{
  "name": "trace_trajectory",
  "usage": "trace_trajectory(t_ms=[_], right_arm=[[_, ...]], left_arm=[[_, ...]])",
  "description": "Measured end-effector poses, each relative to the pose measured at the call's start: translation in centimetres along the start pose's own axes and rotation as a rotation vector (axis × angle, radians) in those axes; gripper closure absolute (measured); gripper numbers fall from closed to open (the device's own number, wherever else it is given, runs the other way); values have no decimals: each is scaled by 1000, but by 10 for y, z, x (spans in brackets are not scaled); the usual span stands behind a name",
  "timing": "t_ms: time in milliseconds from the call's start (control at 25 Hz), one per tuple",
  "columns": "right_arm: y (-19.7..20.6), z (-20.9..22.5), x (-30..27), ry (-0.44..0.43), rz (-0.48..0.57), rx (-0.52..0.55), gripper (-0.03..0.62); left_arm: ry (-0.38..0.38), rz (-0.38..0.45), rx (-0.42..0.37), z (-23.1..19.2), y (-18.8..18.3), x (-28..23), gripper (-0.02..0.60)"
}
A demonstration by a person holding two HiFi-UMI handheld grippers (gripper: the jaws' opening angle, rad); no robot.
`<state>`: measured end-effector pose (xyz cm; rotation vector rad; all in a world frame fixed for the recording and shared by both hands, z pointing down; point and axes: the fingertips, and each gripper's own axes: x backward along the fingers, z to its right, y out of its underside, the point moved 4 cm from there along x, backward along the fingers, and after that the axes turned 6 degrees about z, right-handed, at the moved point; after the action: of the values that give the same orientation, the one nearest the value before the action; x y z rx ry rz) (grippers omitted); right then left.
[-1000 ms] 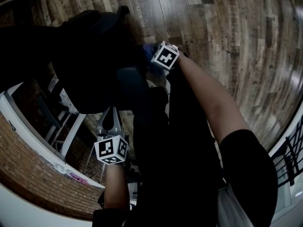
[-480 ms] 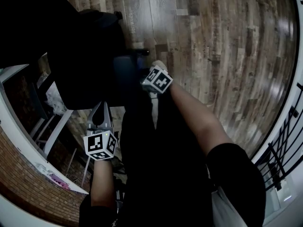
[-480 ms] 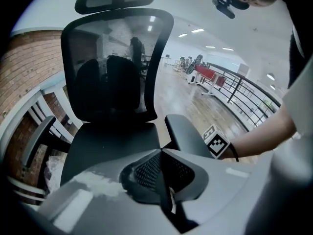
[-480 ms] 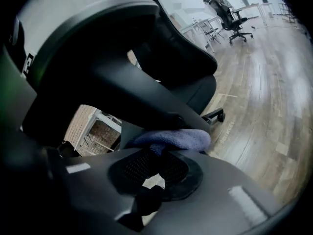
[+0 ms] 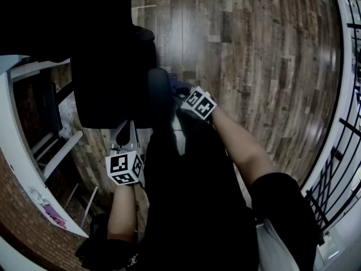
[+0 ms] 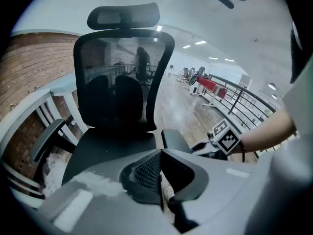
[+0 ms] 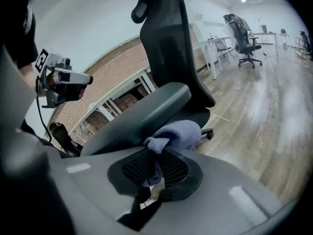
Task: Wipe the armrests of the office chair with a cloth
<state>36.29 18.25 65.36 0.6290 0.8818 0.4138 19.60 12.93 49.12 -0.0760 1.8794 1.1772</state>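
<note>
Right gripper (image 7: 155,153) pinches the blue cloth (image 7: 180,131), which touches the armrest (image 7: 139,115).

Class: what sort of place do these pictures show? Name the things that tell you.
Probably an open-plan office: a black mesh office chair up close, another office chair beside white desks farther off, and a wide wood-plank floor.
</note>
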Motion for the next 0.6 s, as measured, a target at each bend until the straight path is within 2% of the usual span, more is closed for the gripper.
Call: trace_trajectory(t_ms=[160, 320, 480, 600], right_arm=[[-10, 7, 27, 68, -8, 1, 551], [-27, 19, 61, 109, 12, 18, 551], [-68, 12, 91, 126, 80, 15, 551], [-112, -9, 100, 113, 146, 66, 551]], left_arm=[[-33, 38, 62, 3, -5, 11, 575], [-99, 109, 138, 6, -14, 22, 575], [-147, 155, 194, 0, -21, 39, 575], [-191, 185, 236, -17, -22, 58, 575]])
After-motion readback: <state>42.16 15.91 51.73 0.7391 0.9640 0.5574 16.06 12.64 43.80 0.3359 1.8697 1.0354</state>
